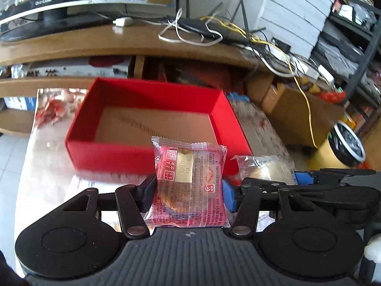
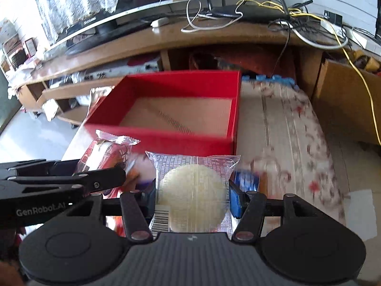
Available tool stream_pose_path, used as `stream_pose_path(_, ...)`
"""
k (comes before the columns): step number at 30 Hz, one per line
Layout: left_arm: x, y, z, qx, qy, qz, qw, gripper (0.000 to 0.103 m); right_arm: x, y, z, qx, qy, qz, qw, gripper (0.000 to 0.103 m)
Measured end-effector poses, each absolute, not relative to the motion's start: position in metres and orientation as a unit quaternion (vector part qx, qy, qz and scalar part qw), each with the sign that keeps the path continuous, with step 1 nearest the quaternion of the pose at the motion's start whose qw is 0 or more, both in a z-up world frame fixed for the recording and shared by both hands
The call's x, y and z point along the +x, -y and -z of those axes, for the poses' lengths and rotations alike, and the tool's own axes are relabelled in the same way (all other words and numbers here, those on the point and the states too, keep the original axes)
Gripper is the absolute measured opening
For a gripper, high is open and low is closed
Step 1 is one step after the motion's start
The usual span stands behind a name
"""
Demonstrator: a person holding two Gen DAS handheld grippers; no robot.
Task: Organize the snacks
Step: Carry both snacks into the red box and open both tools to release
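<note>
Gripping snack packets (image 1: 189, 186) near red box (image 1: 152, 119)

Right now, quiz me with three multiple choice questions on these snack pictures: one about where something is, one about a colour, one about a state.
1. Where is the red box relative to both held snacks?
A. ahead of them
B. under the TV stand
C. on top of them

2. What colour is the wrapper in the left claw?
A. green
B. red
C. black

3. What is the state of the right claw?
A. open and bare
B. shut on a round pale pastry
C. out of view

Answers: 1 A, the box lies beyond both packets. 2 B, the red snack packet has printed red film. 3 B, both fingers press the packet's sides.
</note>
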State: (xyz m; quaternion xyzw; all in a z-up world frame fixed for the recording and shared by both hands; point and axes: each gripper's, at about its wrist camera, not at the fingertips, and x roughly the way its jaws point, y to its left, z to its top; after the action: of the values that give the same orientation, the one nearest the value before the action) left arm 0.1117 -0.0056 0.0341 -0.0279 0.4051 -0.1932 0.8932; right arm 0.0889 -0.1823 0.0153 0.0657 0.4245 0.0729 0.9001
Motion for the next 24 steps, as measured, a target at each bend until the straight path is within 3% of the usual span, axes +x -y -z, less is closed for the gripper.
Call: stream_pose_path(24,0.227,0.0,0.006,-0.04,-0.419,0.129,0.898,0.062,0.236,0.17,0.027,0.055,-0.432,-0.079,0.897,0.048)
